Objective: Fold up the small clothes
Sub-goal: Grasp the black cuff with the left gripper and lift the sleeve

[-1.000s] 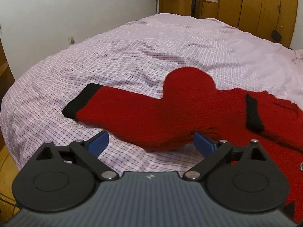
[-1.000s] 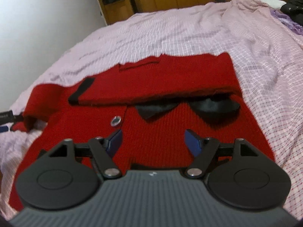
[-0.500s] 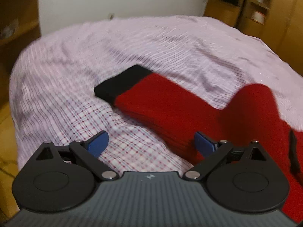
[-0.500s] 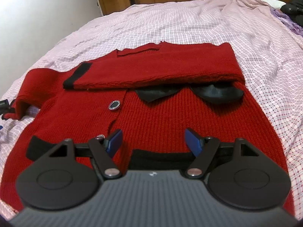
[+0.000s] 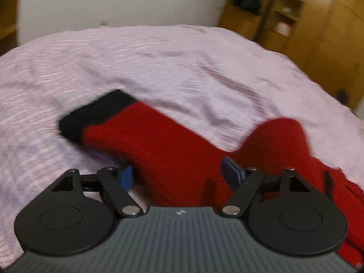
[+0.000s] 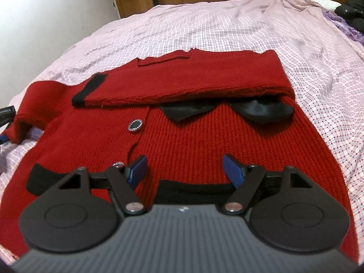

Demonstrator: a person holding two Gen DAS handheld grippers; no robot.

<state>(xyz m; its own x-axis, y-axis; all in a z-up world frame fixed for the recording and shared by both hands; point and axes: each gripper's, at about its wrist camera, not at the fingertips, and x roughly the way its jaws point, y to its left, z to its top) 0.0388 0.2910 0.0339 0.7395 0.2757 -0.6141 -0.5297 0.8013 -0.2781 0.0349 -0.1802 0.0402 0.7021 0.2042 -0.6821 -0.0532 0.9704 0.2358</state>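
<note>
logo (image 6: 183,209) on right claw (image 6: 184,167), perhaps unreadable

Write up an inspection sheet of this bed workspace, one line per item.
Surface: checked bedsheet, wrinkled.
Job's things: red cardigan lying flat, one sleeve folded across it; other sleeve stretched out on the sheet, black cuff at its end.
Clutter: dark clothes at the far right edge.
Grippers: left gripper closing, sleeve between its jaws, not yet pinched; right gripper open above the cardigan's hem.
Cables: nothing seen.
Surroundings: white wall, wooden wardrobes.
</note>
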